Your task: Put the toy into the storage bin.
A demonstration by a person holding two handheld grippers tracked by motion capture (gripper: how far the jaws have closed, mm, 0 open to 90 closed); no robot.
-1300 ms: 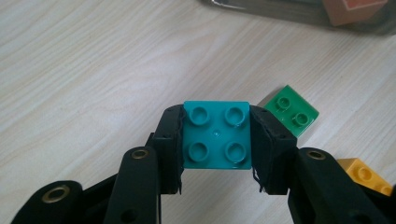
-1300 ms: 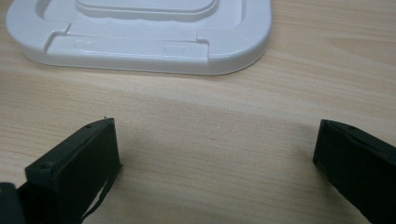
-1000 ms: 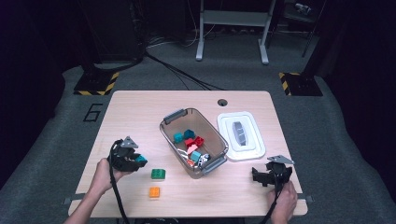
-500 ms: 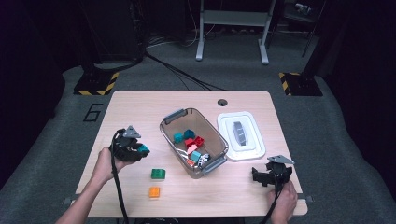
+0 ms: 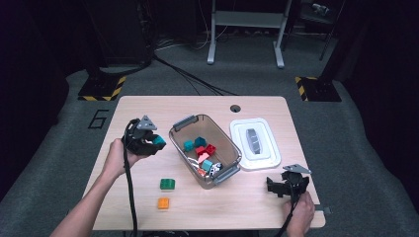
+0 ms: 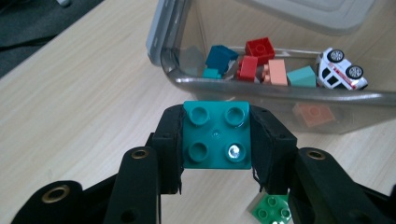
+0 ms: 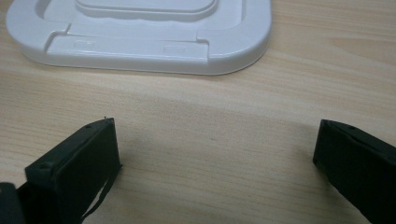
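High view first: at the left edge of the pale wooden table [image 5: 148, 103], the person's left hand [image 5: 117, 157] is raised off the surface, wrist bent, with the left gripper [image 5: 150, 142] angled towards the clear plastic bin [image 5: 182, 123]. Its jaws are clamped on a teal four-stud plastic brick [image 6: 216, 135], held just short of the bin's rim. Below lie a green brick [image 5: 167, 184] and an orange brick [image 5: 163, 203]. At the far right, the right gripper [image 5: 276, 186] rests low near the white bin lid [image 5: 267, 160], jaws wide apart.
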